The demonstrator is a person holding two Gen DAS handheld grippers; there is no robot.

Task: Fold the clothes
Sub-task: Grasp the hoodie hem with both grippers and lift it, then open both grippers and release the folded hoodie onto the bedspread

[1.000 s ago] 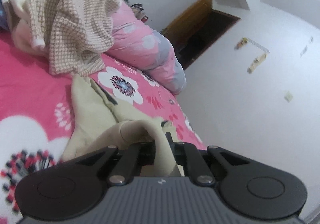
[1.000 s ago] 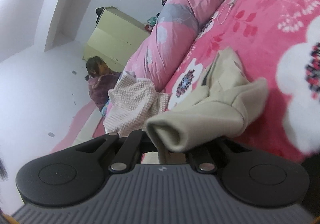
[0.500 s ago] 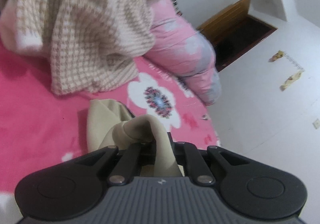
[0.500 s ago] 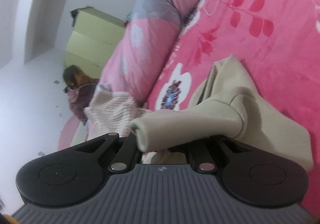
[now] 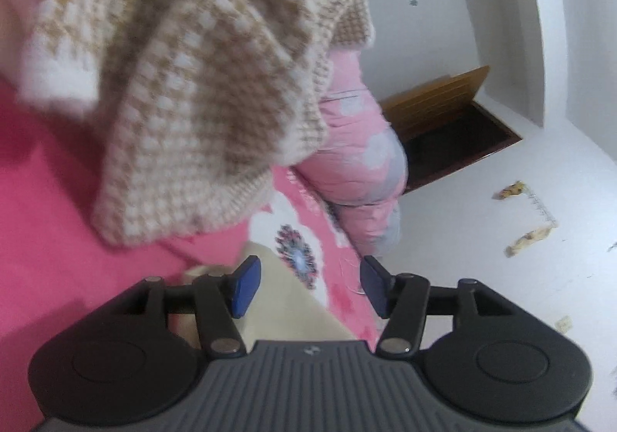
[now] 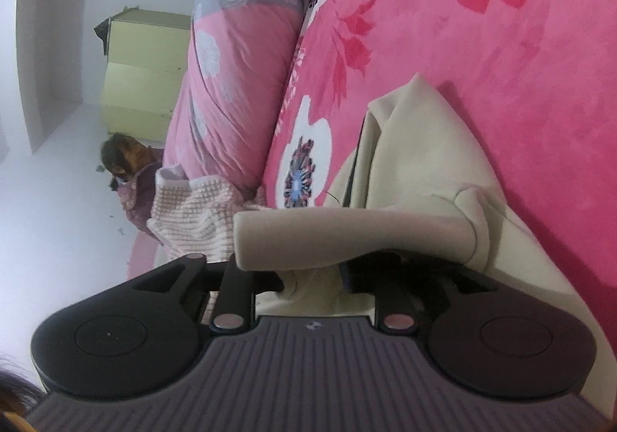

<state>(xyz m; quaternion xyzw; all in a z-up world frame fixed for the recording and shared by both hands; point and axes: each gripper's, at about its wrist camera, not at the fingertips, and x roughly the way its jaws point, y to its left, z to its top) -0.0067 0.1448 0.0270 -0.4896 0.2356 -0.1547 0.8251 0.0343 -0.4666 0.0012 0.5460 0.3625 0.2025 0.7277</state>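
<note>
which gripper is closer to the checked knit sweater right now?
Left. The left gripper sits just below the checked knit sweater, jaws open over the beige garment. The right gripper sees it further off.

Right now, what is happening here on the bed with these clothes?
A person is folding a beige garment on the pink flowered bedcover, with a handheld tool in each hand. The left tool has just been opening and its blue pads are clear of the cloth, which lies beneath them. The right tool has also just been opening; a beige fold drapes over its fingers, which are hidden. A checked knit sweater lies heaped beside a rolled pink quilt.
</note>
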